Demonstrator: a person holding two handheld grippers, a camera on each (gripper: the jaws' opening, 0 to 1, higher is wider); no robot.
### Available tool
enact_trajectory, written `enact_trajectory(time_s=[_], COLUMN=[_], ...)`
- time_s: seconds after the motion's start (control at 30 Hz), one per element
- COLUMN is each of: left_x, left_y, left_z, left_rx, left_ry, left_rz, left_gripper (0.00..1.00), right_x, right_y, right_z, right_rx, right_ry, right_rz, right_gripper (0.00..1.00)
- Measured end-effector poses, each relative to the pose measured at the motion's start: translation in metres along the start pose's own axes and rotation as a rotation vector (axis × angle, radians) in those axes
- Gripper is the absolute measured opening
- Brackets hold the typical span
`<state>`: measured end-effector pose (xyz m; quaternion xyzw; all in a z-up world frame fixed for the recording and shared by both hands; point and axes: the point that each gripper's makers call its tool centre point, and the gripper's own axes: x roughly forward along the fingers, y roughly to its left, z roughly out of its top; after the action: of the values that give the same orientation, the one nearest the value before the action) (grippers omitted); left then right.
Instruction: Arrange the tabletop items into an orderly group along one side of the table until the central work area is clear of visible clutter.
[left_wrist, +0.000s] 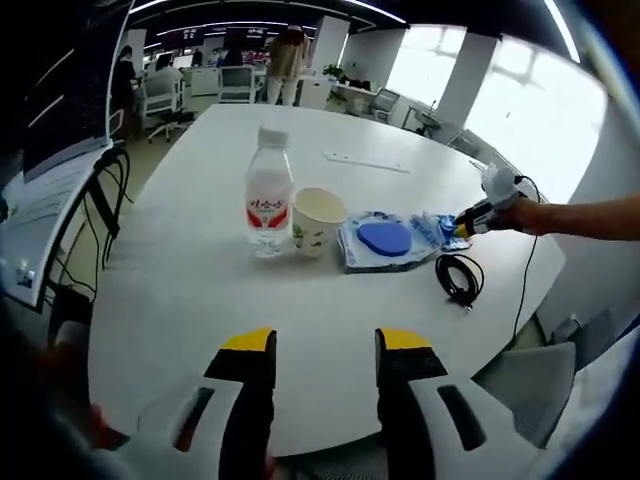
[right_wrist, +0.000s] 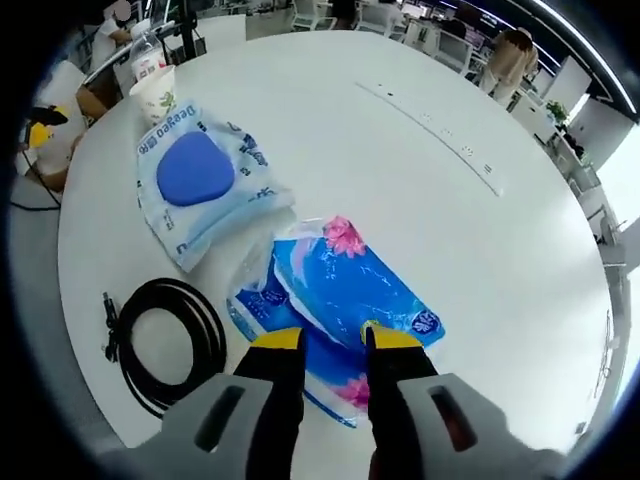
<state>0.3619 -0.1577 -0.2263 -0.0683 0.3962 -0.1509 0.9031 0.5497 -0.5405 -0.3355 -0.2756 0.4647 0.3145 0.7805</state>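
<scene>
On the round white table (left_wrist: 180, 290) stand a water bottle (left_wrist: 268, 195) with a red label and a paper cup (left_wrist: 317, 220), side by side. Right of them lies a wipes pack with a blue lid (left_wrist: 380, 240) (right_wrist: 195, 175). My right gripper (right_wrist: 333, 340) (left_wrist: 465, 225) is shut on the near edge of a blue tissue pack (right_wrist: 345, 285) (left_wrist: 447, 228), which lies beside the wipes. A coiled black cable (right_wrist: 165, 340) (left_wrist: 460, 278) rests near the table edge. My left gripper (left_wrist: 326, 345) hovers open over the near edge, well short of the bottle.
A long white strip (left_wrist: 365, 162) (right_wrist: 430, 125) lies across the far part of the table. Office chairs (left_wrist: 165, 95), desks and people stand beyond it. A person's arm (left_wrist: 580, 215) reaches in from the right.
</scene>
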Motion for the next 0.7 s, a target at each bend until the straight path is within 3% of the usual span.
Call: enact_trajectory(time_s=[0.3, 0.7], left_x=[-0.001, 0.001], left_y=[0.001, -0.002], left_z=[-0.003, -0.002], left_rx=[-0.005, 0.004], left_ry=[0.006, 0.006], left_rz=[0.005, -0.002], left_gripper=[0.38, 0.38], right_x=[0.005, 0.006], right_y=[0.010, 0.015], right_z=[-0.009, -0.006], right_rx=[-0.031, -0.041], right_ry=[0.024, 0.010], right_rz=[0.027, 0.040], right_gripper=[0.16, 0.15])
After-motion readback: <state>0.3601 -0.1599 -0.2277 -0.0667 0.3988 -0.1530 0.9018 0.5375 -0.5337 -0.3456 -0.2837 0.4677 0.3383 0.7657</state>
